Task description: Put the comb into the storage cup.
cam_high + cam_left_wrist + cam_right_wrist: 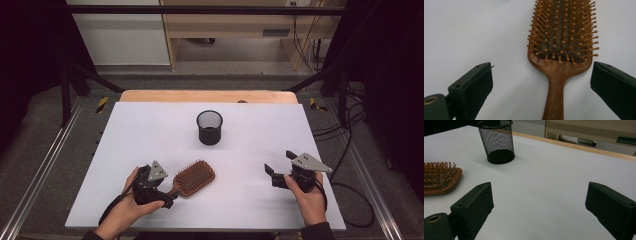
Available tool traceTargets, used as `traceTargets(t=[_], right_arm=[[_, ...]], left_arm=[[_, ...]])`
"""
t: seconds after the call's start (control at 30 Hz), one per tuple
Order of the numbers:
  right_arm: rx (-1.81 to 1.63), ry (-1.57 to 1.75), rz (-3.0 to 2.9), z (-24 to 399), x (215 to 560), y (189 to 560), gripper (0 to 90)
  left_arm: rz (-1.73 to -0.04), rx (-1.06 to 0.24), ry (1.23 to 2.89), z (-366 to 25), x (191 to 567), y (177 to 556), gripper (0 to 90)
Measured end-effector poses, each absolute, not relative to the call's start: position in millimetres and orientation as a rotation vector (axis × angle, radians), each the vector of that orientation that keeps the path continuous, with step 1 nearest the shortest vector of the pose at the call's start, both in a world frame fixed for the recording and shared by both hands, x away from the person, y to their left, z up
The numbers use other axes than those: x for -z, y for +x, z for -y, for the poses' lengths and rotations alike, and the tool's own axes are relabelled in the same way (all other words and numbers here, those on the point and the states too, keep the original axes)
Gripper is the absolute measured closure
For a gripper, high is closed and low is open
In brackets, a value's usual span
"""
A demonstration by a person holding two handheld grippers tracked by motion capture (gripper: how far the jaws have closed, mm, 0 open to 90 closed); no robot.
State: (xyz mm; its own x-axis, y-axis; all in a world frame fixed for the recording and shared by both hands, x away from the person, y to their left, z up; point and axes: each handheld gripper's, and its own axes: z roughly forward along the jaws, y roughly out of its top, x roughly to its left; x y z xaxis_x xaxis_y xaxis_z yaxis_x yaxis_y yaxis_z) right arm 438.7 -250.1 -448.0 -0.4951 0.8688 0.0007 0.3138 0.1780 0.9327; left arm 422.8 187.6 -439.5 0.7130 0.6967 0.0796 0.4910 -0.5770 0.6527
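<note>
Over the hairbrush (560, 50) handle, left gripper (541, 82) jaws wide apart, touching nothing, right gripper (539, 205) jaws spread wide, empty

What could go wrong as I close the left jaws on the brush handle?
The hairbrush handle sits nearer one jaw of the open left gripper, so closing may push it sideways before it is pinched. Its handle looks smooth and tapered, so it might slip or swing head-down once lifted. The mesh cup looks light and narrow; the brush could tip it.
</note>
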Motion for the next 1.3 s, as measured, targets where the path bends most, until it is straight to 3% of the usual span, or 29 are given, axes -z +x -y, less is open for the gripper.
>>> traceTargets(t=[1.0,1.3], right_arm=[[-1.306,1.113,-1.917,249.4,448.7,438.9,7.7],[-1.304,1.113,-1.922,248.8,449.1,439.3,7.8]], left_arm=[[-0.861,-0.368,2.418,-181.6,441.8,427.6,6.5],[-0.847,-0.323,2.471,-179.8,445.9,430.7,15.8]])
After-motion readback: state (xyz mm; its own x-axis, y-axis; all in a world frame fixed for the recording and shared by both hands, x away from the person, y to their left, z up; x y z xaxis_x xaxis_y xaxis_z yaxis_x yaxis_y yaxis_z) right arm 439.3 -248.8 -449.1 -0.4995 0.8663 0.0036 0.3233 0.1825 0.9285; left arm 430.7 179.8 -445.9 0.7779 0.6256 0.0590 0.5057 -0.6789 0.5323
